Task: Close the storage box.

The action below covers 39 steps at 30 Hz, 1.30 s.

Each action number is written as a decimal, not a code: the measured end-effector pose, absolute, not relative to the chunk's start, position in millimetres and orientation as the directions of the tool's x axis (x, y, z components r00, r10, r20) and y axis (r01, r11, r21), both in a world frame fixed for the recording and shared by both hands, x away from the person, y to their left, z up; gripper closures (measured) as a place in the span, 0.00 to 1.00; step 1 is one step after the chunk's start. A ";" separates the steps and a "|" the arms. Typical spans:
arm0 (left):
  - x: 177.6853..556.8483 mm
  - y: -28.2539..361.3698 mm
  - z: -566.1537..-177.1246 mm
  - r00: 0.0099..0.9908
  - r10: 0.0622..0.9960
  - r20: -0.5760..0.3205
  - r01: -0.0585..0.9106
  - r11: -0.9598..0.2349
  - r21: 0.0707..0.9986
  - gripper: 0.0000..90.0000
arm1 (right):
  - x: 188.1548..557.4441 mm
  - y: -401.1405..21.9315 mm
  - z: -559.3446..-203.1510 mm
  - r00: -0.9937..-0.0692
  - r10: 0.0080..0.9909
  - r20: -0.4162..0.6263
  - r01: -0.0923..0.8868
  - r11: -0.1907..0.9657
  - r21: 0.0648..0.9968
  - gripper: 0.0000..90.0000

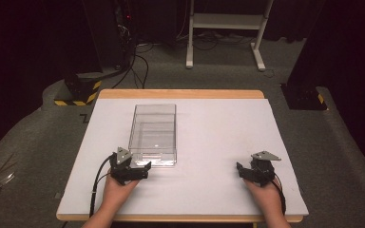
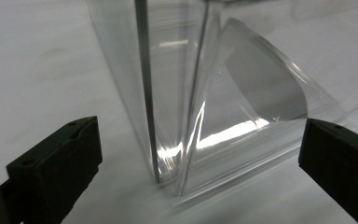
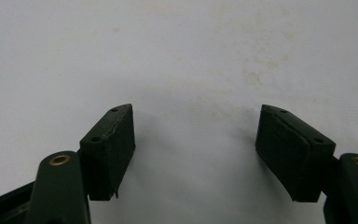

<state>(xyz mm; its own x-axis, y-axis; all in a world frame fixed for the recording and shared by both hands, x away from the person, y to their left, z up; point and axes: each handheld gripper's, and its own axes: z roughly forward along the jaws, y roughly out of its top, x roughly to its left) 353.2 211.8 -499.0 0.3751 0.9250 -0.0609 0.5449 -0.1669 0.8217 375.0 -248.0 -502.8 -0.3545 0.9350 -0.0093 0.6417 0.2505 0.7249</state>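
Gaping left gripper [image 1: 145, 167] beside clear box [image 1: 153, 133] corner, right gripper [image 1: 240, 168] spread, both empty

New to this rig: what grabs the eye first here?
The clear plastic box on the white table, left of centre. The left gripper sits open at the box's near left corner, jaws either side of that corner in its own view. The right gripper rests open over bare table, far right.

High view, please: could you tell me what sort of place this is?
Probably a lab or recording room: a white table on grey carpet, dark curtains around, loose cables by a stand with hazard stripes.
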 end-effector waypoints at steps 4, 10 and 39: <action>357.9 211.1 -498.7 0.368 0.928 -0.061 0.546 -0.163 0.822 0.00 | 375.0 -248.1 -502.7 -0.355 0.935 -0.009 0.642 0.250 0.725 0.31; 362.6 211.0 -499.4 0.354 0.933 -0.059 0.549 -0.156 0.821 0.00 | 375.0 -248.1 -502.7 -0.355 0.935 -0.009 0.642 0.250 0.725 0.31; 369.1 213.2 -498.5 0.332 0.942 -0.057 0.556 -0.146 0.818 0.37 | 375.1 -248.6 -502.7 -0.357 0.934 -0.007 0.641 0.251 0.725 0.31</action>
